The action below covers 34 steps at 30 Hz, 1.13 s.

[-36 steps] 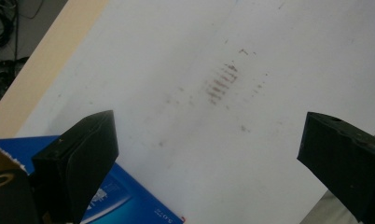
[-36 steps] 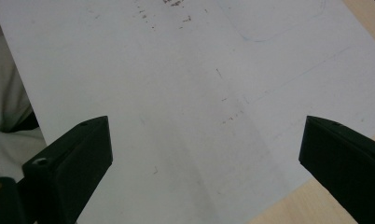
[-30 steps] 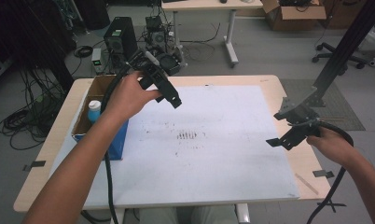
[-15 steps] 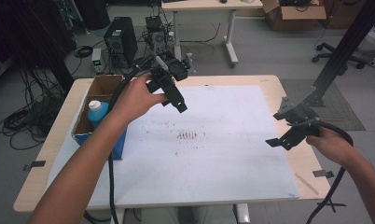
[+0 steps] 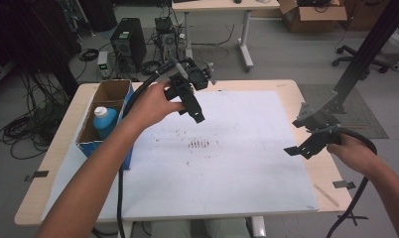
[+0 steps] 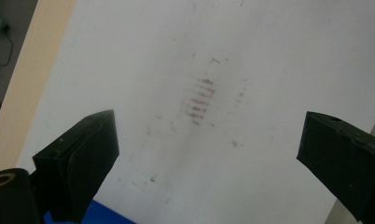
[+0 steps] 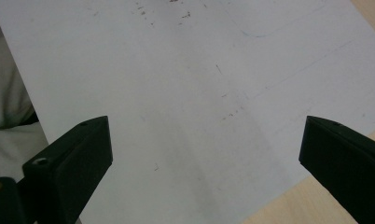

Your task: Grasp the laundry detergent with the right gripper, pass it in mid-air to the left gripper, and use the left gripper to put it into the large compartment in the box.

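My left gripper (image 5: 198, 97) is held in the air over the back left part of a white sheet (image 5: 237, 168) that covers the table. In the left gripper view its jaws (image 6: 209, 163) stand wide open with nothing between them, and a patch of brown smudges (image 6: 199, 100) lies on the sheet below. The same smudges (image 5: 202, 144) sit mid-sheet in the high view. My right gripper (image 5: 297, 136) hovers at the sheet's right edge, open and empty (image 7: 204, 168), above bare paper.
At the table's left edge stands an open cardboard box (image 5: 110, 91) with blue sides, holding a blue bottle (image 5: 104, 121) with a white cap. The wooden table edge (image 5: 331, 186) shows right of the sheet. Computers and cables lie on the floor behind.
My left gripper has moved right, from above the box to over the back of the sheet. The right gripper has stayed in place.
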Tool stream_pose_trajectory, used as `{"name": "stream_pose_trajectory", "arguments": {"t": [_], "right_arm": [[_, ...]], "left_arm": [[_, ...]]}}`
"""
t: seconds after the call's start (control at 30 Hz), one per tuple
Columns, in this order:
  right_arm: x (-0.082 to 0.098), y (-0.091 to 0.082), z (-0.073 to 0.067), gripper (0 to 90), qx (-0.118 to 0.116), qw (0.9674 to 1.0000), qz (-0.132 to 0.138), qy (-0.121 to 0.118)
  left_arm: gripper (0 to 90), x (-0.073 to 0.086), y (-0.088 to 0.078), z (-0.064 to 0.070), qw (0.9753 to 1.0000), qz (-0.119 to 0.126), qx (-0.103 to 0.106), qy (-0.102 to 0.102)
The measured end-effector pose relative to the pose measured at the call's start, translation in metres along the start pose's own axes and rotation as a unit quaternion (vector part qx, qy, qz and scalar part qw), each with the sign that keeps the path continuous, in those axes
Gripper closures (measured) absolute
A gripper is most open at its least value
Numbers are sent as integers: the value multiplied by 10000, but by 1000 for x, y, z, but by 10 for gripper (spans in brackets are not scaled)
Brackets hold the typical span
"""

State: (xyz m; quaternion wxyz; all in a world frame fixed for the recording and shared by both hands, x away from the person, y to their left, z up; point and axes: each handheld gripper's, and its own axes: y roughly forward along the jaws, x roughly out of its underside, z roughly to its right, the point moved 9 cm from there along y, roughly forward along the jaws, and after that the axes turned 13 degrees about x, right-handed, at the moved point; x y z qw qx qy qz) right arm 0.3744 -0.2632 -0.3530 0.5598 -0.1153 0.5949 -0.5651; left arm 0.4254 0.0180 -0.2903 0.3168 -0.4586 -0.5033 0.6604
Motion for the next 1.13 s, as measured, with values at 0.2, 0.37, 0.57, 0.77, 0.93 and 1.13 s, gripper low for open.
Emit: {"name": "stream_pose_trajectory", "arguments": {"t": [0.2, 0.37, 0.57, 0.77, 0.93, 1.13], "right_arm": [[0, 1, -2, 23, -3, 10000, -11, -19], [2, 1, -2, 23, 5, 10000, -26, -23], [3, 0, -3, 23, 9, 10000, -29, -21], [3, 3, -4, 23, -4, 10000, -40, -28], [1, 4, -4, 23, -9, 10000, -32, -57], [2, 4, -6, 23, -14, 10000, -33, -64]], "left_arm": [[58, -1, 3, 1, 10000, -42, 29, 15], [58, -2, 4, 0, 10000, -38, 39, -36], [58, -1, 5, -1, 10000, -26, 47, -72], [61, 2, 6, -3, 9999, -23, 59, -109], [61, 3, 4, -4, 9999, 16, 45, -136], [61, 3, 4, -3, 9999, 4, 41, -129]]}}
